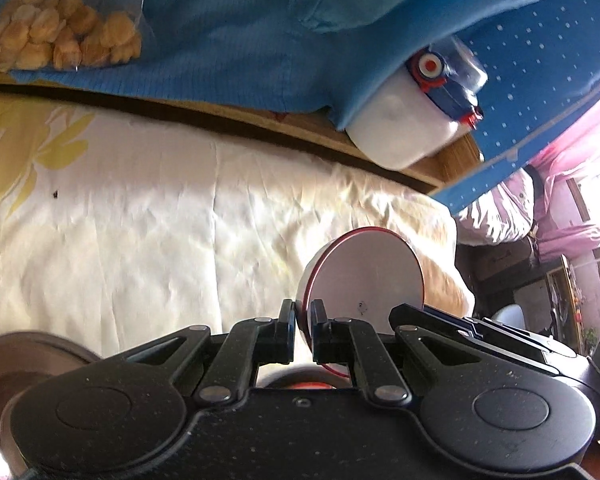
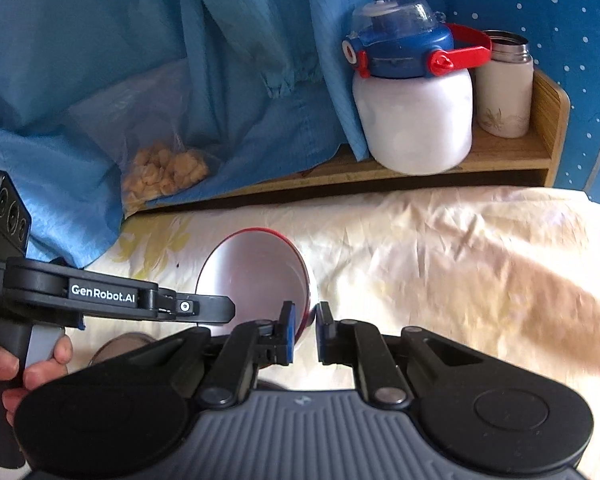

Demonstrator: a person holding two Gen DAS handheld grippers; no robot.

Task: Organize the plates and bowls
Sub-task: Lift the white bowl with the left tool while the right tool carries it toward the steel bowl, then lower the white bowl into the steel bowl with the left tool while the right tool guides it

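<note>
A white bowl with a red rim (image 1: 364, 272) is held up over the cloth-covered table. My left gripper (image 1: 303, 320) is shut on its rim, so the bowl stands on edge in the left wrist view. In the right wrist view the same bowl (image 2: 252, 276) shows its inside, and my right gripper (image 2: 305, 320) is shut on its near rim. The left gripper (image 2: 216, 308) reaches in from the left and grips the opposite rim. A metal dish (image 1: 32, 356) lies at the lower left, partly hidden behind the left gripper body.
A wooden shelf (image 2: 500, 152) at the table's back holds a white jug with a blue lid (image 2: 416, 120) and a white flask (image 2: 504, 88). Blue cloth (image 2: 140, 60) hangs over a bag of snacks (image 2: 164, 176). The cream tablecloth (image 2: 440, 260) spreads to the right.
</note>
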